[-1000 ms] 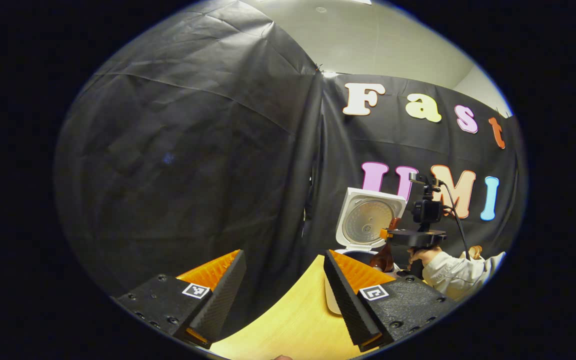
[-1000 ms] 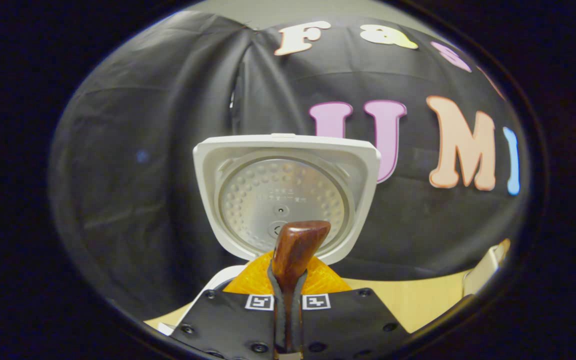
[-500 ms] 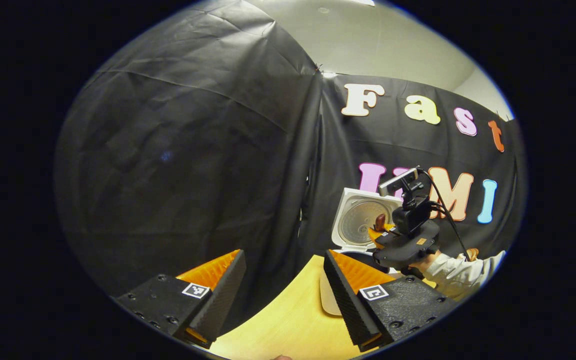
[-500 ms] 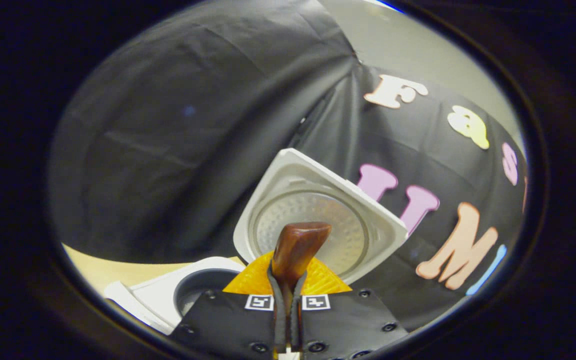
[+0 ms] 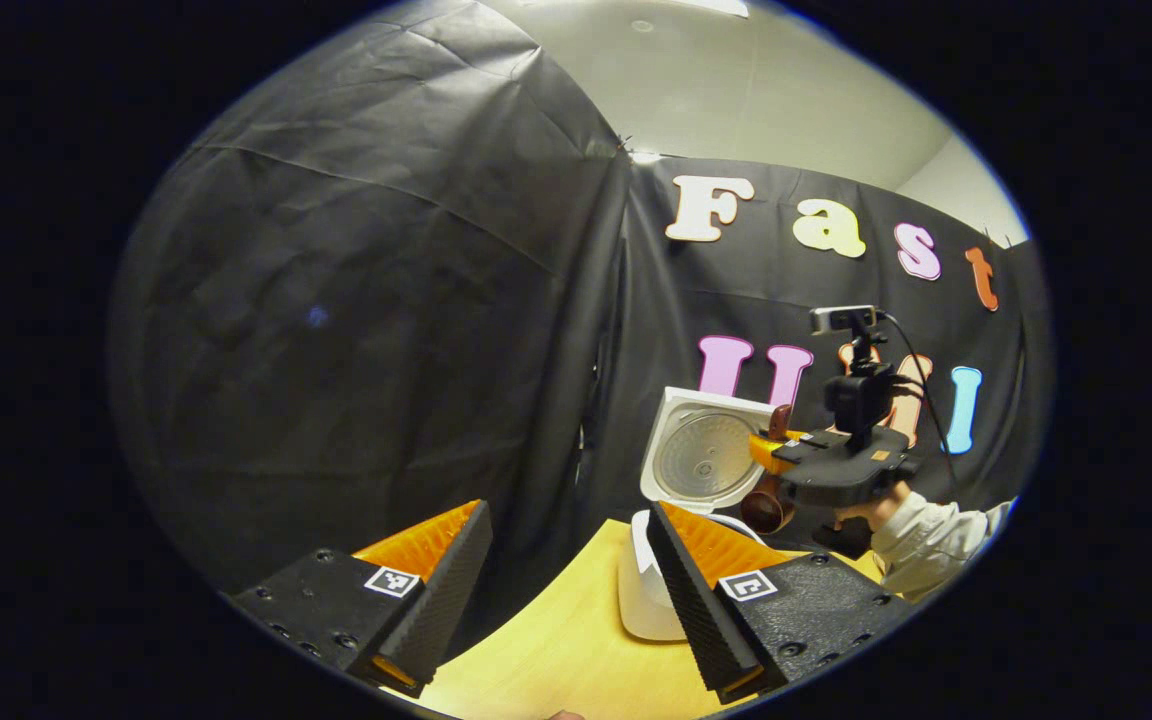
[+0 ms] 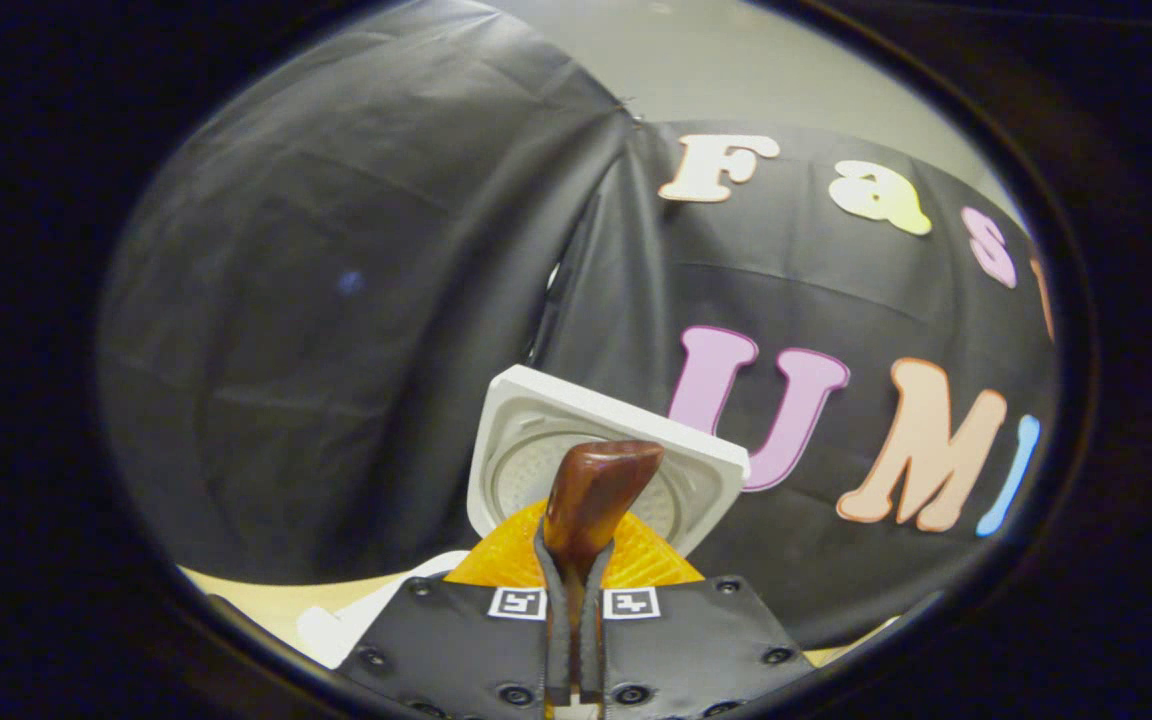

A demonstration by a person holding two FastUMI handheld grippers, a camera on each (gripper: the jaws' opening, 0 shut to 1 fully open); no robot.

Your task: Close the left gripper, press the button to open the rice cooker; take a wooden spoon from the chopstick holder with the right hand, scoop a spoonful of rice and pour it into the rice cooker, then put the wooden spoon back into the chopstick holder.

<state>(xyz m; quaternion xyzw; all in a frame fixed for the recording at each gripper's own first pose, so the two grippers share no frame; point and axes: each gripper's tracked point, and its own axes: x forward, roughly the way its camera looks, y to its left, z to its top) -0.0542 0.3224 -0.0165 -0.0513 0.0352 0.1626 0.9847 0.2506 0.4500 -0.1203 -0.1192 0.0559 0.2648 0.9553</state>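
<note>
Two grippers are in your hands. Your left gripper [image 5: 566, 575], at the bottom of the left gripper view, has its jaws wide apart and empty above the table [image 5: 576, 650]. Your right gripper [image 6: 576, 600] has its jaws clamped on one wooden spoon [image 6: 591, 495], low centre in the right gripper view. One rice cooker [image 5: 701, 460] stands right of centre, lid raised.

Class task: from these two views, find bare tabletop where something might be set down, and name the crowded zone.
Bare wood table shows between the left gripper fingers, bordered by the booth cloth behind and the rice cooker base to the right. Crowded: above the cooker, where the right gripper, shut on the wooden spoon, hangs before the raised lid.
</note>
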